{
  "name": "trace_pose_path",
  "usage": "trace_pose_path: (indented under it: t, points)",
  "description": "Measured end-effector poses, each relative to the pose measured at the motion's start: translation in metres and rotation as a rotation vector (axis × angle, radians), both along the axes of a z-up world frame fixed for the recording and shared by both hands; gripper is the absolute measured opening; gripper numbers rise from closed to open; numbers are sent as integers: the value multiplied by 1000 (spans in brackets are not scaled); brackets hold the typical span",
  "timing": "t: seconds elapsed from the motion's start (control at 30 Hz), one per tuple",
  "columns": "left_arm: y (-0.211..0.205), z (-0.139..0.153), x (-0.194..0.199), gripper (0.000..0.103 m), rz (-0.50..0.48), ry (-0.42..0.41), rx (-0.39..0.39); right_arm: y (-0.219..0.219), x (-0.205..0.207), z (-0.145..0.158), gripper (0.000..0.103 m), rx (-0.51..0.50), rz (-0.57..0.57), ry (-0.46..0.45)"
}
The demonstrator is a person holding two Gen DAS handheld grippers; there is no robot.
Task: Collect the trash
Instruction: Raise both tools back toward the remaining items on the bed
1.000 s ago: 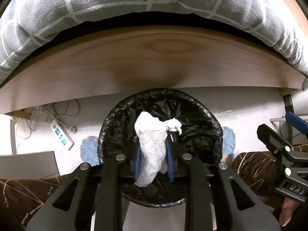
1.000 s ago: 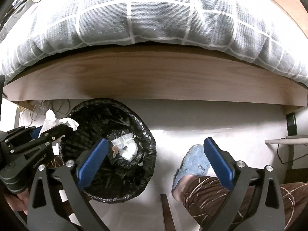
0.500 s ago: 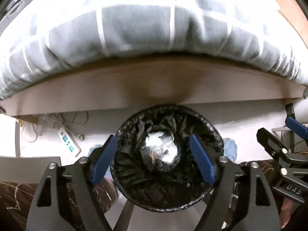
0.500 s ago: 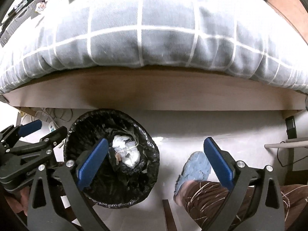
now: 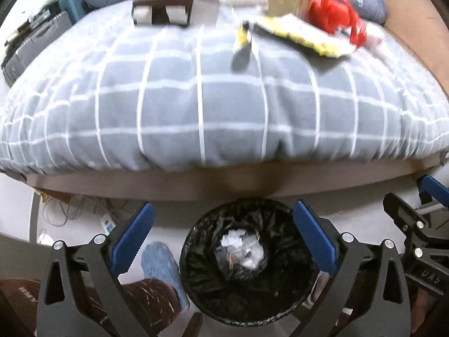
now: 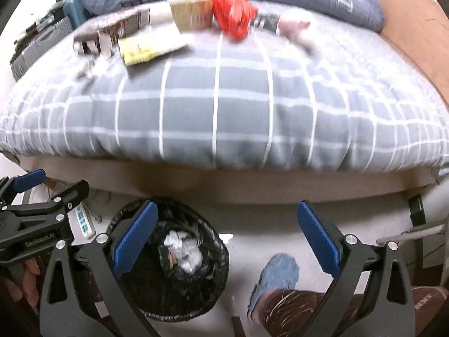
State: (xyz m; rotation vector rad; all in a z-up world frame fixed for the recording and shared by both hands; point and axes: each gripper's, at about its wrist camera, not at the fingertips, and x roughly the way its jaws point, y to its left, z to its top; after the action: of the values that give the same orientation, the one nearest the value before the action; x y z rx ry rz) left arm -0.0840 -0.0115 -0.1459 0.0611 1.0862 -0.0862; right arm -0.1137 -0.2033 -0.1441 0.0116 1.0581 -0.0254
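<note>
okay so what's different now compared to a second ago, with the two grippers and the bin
The left gripper has just been opening and let go of the crumpled white tissue, which now lies in the black-lined trash bin; nothing is between its jaws. Both views have tilted up, showing litter on the bed. The right gripper stayed open and empty, the bin in place.

Glossy crinkled plastic bin liner (image 5: 249,295) (black), woven cloth duvet (image 5: 224,112)

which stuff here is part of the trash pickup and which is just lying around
Job:
black-lined round trash bin
crumpled white paper inside it
red crumpled wrapper on bed
yellow flat packet on bed

Lying about:
grey checked duvet
white power strip
blue slipper
</note>
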Motion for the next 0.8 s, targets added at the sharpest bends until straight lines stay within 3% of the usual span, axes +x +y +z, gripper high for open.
trace_pose_path:
  t: [0.2, 0.4, 0.8]
  points:
    - [-3, 34, 0, 97, -21, -92, -16, -8, 4, 31, 95, 4, -14, -82]
    - [-6, 49, 6, 97, -29, -141, -10, -14, 10, 51, 95, -24, -6, -149]
    - [-5, 64, 31, 97, 2, -162, -38, -30, 38, 70, 95, -40, -17, -221]
